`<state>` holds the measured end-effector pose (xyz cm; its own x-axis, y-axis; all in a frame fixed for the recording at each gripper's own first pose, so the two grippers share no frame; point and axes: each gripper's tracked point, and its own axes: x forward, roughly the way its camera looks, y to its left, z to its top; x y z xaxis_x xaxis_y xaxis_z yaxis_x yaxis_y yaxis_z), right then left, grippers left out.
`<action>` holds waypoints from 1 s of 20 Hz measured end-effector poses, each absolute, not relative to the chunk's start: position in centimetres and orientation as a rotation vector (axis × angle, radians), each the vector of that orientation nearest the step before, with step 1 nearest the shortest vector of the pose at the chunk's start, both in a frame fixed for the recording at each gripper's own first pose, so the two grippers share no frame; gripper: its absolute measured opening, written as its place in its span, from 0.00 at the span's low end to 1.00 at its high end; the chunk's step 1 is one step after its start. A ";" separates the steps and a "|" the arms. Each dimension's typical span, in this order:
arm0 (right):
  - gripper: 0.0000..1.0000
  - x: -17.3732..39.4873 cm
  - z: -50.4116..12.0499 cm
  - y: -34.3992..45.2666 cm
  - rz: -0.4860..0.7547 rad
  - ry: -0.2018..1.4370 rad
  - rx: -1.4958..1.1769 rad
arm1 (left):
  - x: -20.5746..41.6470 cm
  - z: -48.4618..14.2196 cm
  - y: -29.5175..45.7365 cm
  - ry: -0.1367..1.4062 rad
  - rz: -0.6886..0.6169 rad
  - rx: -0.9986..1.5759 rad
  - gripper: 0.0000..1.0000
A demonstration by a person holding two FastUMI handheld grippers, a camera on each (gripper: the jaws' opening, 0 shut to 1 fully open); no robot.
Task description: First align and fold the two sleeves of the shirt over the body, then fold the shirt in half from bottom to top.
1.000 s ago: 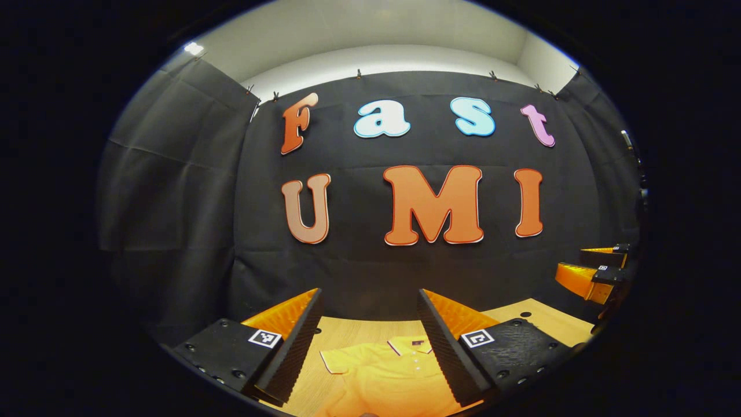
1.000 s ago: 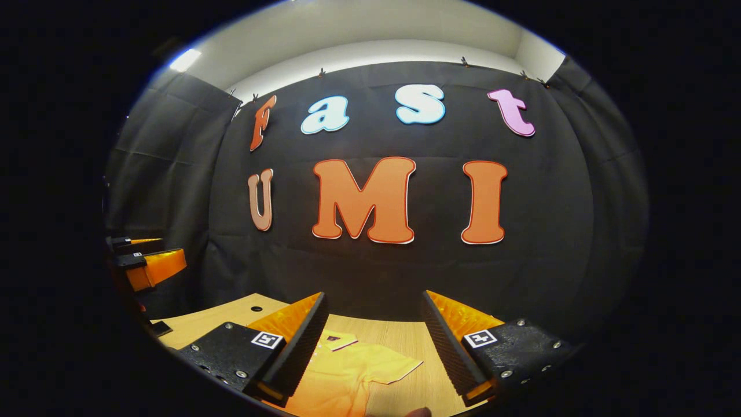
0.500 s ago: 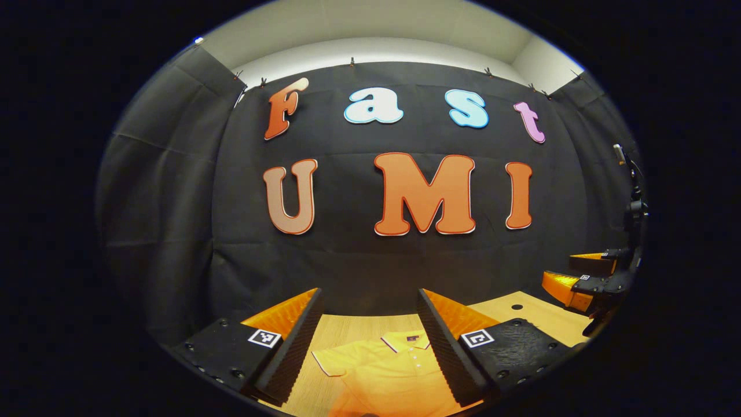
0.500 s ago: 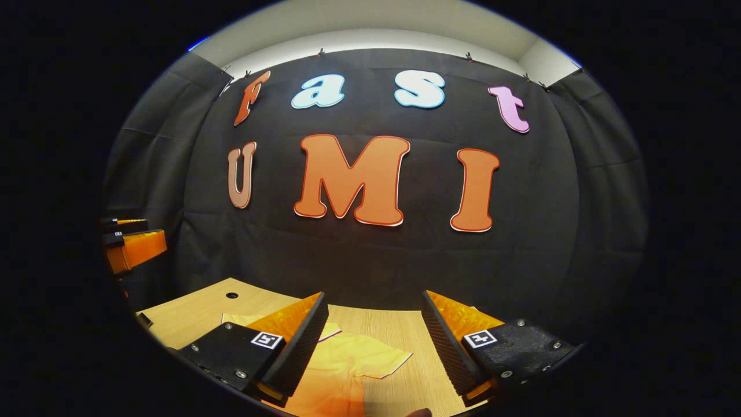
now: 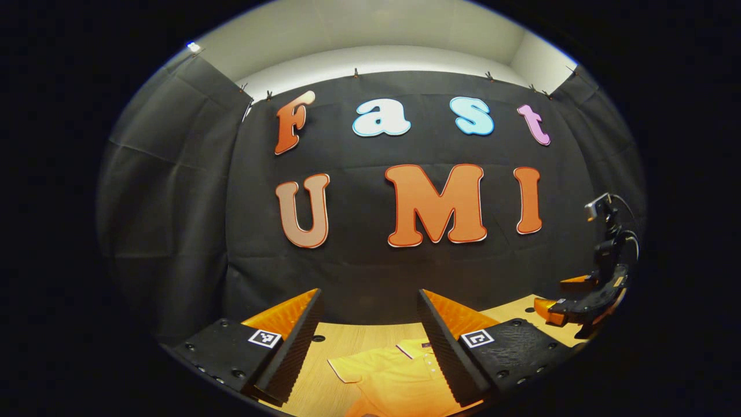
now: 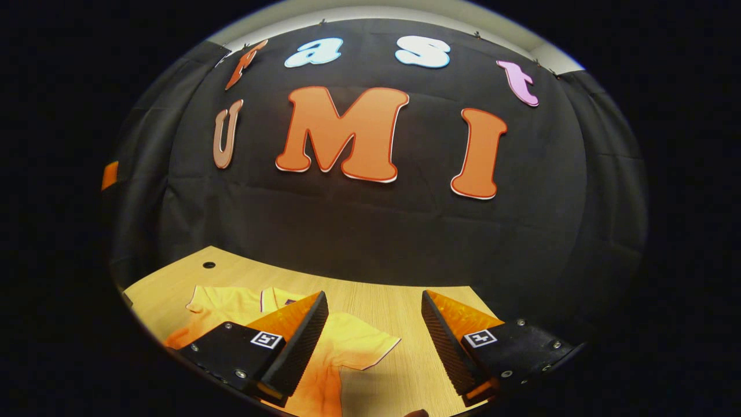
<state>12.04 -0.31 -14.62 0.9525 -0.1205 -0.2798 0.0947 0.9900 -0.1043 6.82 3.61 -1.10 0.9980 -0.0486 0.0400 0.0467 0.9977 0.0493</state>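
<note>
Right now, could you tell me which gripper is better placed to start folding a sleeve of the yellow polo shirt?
Probably right. The right gripper hangs open with the yellow polo shirt's sleeve spread flat between its fingers on the wooden table. The left gripper, also open, faces the collar and body instead.

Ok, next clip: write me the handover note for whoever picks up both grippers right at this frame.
Left gripper: open, holding nothing, above the shirt's collar area.
Right gripper: open, holding nothing, above the sleeve on its side.
Yellow polo shirt: flat on the wooden table, collar toward the booth wall, both sleeves spread out to the sides.
Done: nothing folded.
Left: fold both sleeves over the body, then fold bottom to top.
</note>
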 end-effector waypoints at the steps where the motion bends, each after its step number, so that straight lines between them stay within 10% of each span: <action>1: 0.98 12.4 -15.4 -0.5 -0.107 0.308 -0.085 | 6.7 -1.2 3.6 -0.042 -0.042 0.053 0.97; 20: 0.94 17.3 -31.5 -3.9 -0.100 0.832 0.057 | 3.6 -3.1 4.8 0.035 0.152 0.118 0.98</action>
